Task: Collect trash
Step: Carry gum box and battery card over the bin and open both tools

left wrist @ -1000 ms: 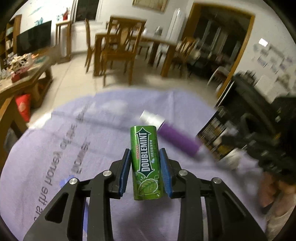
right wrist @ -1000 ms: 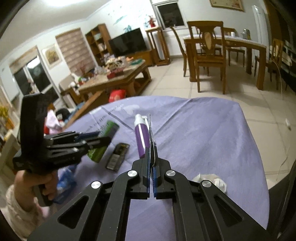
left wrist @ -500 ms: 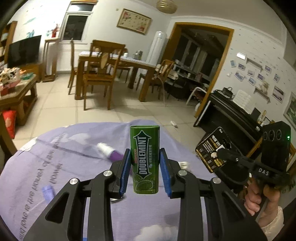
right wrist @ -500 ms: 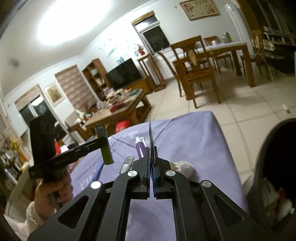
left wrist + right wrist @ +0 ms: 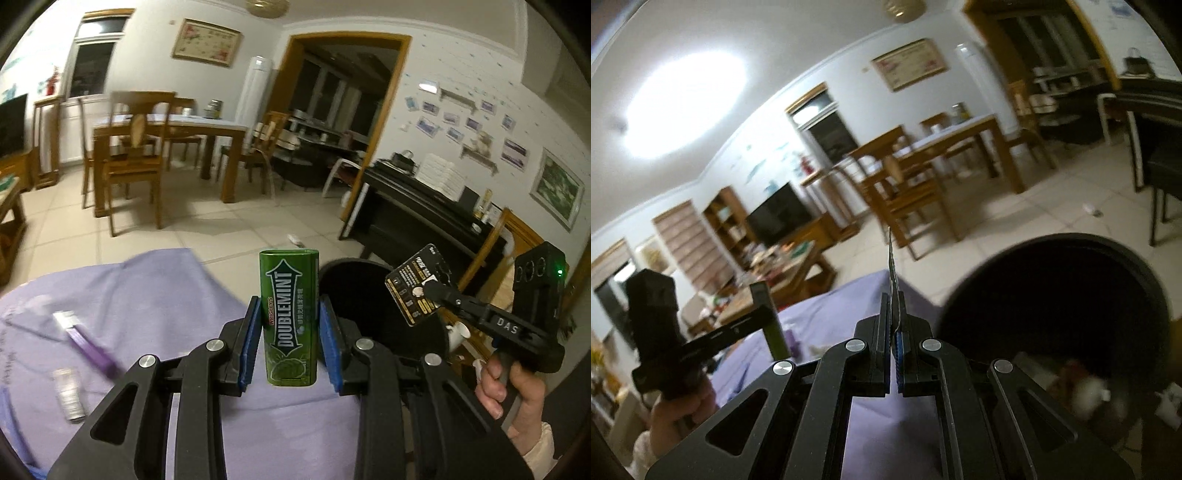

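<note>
My left gripper (image 5: 289,332) is shut on a green Doublemint gum box (image 5: 289,317), held upright above the edge of the purple-clothed table (image 5: 155,295). Behind it stands a black trash bin (image 5: 369,295). My right gripper (image 5: 894,332) is shut on a thin black wrapper (image 5: 892,280), seen edge-on; in the left wrist view the wrapper (image 5: 415,290) hangs over the bin. The bin (image 5: 1052,314) fills the right of the right wrist view, with some trash at its bottom. The left gripper with the gum box (image 5: 772,325) shows at the left.
A purple tube (image 5: 88,345) and a small silver-black packet (image 5: 70,393) lie on the cloth at the left. A dining table with chairs (image 5: 147,147) stands behind on the tiled floor. A black piano (image 5: 424,210) stands at the right wall.
Both grippers have lifted and swung right, from over the table toward the black bin. Each keeps hold of its item. The bin has come into both views.
</note>
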A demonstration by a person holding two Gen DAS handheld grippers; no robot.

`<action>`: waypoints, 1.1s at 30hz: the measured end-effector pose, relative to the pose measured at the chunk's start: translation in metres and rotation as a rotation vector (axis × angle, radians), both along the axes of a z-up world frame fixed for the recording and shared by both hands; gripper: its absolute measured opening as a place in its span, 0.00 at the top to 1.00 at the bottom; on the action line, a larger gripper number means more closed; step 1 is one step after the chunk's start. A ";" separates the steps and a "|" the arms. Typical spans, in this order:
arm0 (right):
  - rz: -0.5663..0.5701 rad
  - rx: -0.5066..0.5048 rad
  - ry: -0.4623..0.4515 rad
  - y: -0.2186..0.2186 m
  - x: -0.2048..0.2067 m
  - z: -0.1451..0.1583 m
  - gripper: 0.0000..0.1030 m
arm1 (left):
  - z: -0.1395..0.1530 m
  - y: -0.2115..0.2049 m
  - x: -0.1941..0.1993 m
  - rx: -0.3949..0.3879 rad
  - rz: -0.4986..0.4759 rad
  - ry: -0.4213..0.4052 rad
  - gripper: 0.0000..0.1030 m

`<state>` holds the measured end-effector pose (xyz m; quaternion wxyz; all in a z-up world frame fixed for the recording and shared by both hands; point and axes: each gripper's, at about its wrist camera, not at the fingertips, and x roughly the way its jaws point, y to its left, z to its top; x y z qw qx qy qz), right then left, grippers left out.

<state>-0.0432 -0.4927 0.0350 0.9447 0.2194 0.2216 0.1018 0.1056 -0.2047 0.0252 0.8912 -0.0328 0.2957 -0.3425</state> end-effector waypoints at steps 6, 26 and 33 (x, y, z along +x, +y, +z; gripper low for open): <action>-0.078 0.023 0.014 -0.047 -0.020 -0.021 0.97 | -0.012 -0.060 -0.003 0.013 -0.088 0.023 0.70; -0.151 0.072 0.095 -0.107 -0.027 -0.064 0.93 | -0.050 -0.129 0.014 0.099 -0.143 0.123 0.68; -0.177 0.053 0.095 -0.094 -0.027 -0.057 0.45 | -0.039 -0.117 0.009 0.099 -0.097 0.102 0.34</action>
